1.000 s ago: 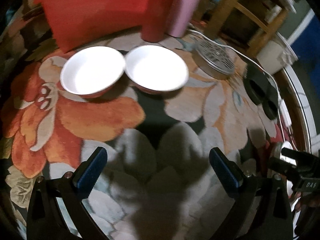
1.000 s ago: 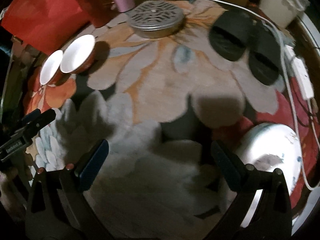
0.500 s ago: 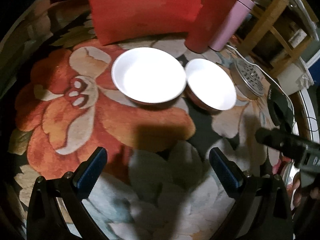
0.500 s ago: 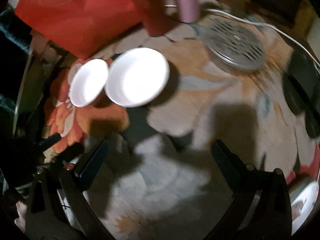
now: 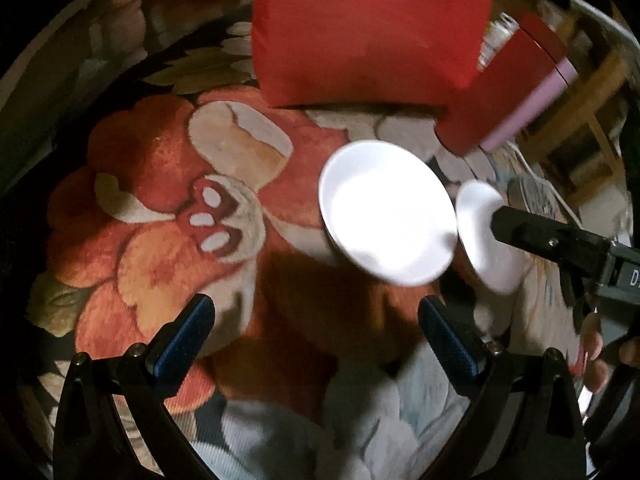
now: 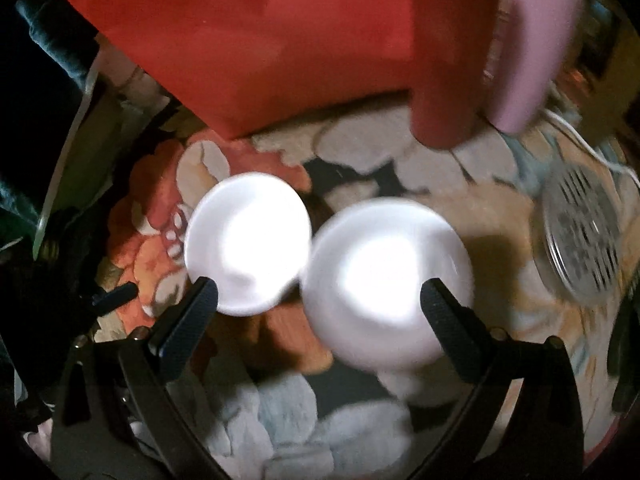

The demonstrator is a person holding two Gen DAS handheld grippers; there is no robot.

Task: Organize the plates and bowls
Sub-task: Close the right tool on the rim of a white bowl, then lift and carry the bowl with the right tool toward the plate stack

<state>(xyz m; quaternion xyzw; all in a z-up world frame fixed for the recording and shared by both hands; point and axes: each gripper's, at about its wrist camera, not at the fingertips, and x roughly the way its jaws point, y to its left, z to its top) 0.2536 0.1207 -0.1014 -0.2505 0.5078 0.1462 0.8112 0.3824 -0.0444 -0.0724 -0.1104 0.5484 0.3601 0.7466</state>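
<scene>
Two white bowls stand side by side on a floral rug. In the left wrist view the left bowl (image 5: 386,214) lies ahead and to the right of my open, empty left gripper (image 5: 314,330); the right bowl (image 5: 484,236) is partly hidden behind the right gripper's finger (image 5: 560,240). In the right wrist view my open right gripper (image 6: 320,314) hovers close over both bowls: the right bowl (image 6: 386,280) lies between its fingers, the left bowl (image 6: 248,242) by the left fingertip (image 6: 192,316). No plate is in view.
A red bag (image 6: 248,36) stands behind the bowls, with a red cylinder (image 6: 444,80) and a pink bottle (image 6: 528,48) to its right. A round perforated metal tin (image 6: 580,236) and a white cable (image 6: 576,140) lie at far right.
Both grippers have swung left and closer to the bowls. The right gripper now sits low over the right bowl. The plate seen at its lower right has left the view.
</scene>
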